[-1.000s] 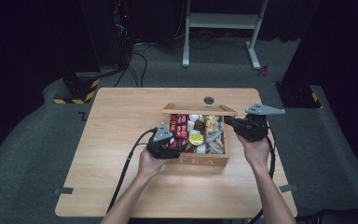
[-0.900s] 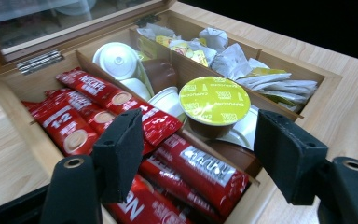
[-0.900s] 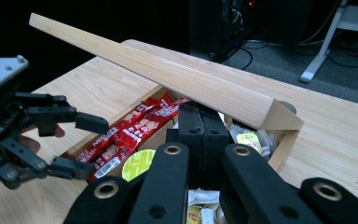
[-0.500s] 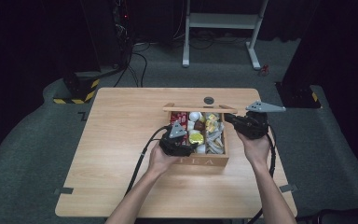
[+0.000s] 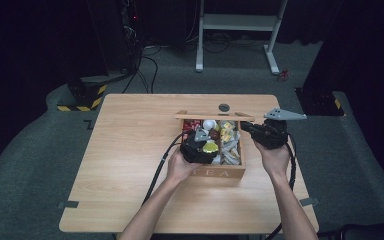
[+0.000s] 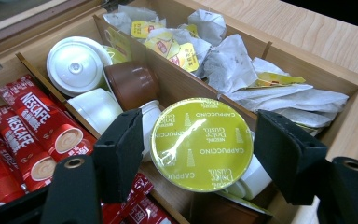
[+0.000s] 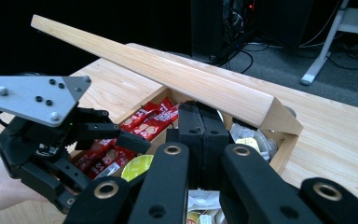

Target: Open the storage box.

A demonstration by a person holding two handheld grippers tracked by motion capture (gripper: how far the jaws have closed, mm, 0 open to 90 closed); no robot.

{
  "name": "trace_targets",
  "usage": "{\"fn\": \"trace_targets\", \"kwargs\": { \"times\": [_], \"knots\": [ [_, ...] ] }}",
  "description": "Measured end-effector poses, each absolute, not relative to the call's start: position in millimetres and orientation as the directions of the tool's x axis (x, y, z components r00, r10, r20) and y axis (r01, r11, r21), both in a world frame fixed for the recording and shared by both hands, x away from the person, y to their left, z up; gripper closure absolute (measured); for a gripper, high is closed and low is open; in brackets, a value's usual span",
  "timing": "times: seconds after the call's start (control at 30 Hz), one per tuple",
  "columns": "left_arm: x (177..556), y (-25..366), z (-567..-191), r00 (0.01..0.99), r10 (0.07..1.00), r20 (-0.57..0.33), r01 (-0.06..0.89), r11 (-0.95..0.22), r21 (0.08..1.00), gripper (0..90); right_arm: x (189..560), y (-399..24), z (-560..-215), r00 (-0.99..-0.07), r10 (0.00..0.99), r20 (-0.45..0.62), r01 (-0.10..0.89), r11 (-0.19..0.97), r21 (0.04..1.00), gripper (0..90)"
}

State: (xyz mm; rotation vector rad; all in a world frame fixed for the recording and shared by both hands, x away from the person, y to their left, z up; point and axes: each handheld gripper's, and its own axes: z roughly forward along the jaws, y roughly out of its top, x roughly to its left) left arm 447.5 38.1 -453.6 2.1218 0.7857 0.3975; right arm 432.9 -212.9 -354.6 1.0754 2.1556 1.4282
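**Left jaws narrow around the cappuccino capsule**

While the round capsule with the yellow-green foil lid (image 6: 201, 143) sits in the middle compartment of the open wooden tea box (image 5: 219, 172), the left gripper (image 6: 200, 154) brackets it. Its jaws have just been closing, the capsule between them; the pads stand just beside the rim, with no contact I can confirm. Over the last second this gripper has moved from the box's left edge to above the capsules, so a lift looks imminent. Red coffee sachets (image 6: 32, 126) lie to the left, paper tea bags (image 6: 242, 70) to the right. At the right wall, the right gripper (image 7: 204, 126) rests with jaws pressed together, empty, beneath the raised lid (image 7: 168, 74).
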Motion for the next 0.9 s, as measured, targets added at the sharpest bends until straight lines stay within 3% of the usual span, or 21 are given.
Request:
{"fn": "trace_targets", "kwargs": {
  "times": [0.43, 0.9],
  "knots": [
    [448.9, 35.5, -454.4, 0.756, 0.655, 0.011, 0.413, -0.489, 0.768, 37.6, 435.8, -210.1, -361.4, -0.655, 0.744, 0.13, 0.417, 0.212, 0.884, 90.0],
    [439.6, 50.4, -446.0, 0.759, 0.651, -0.009, 0.379, -0.431, 0.819, 37.7, 435.9, -210.0, -361.1, -0.655, 0.745, 0.128, 0.417, 0.214, 0.883, 90.0]
  ]
}}
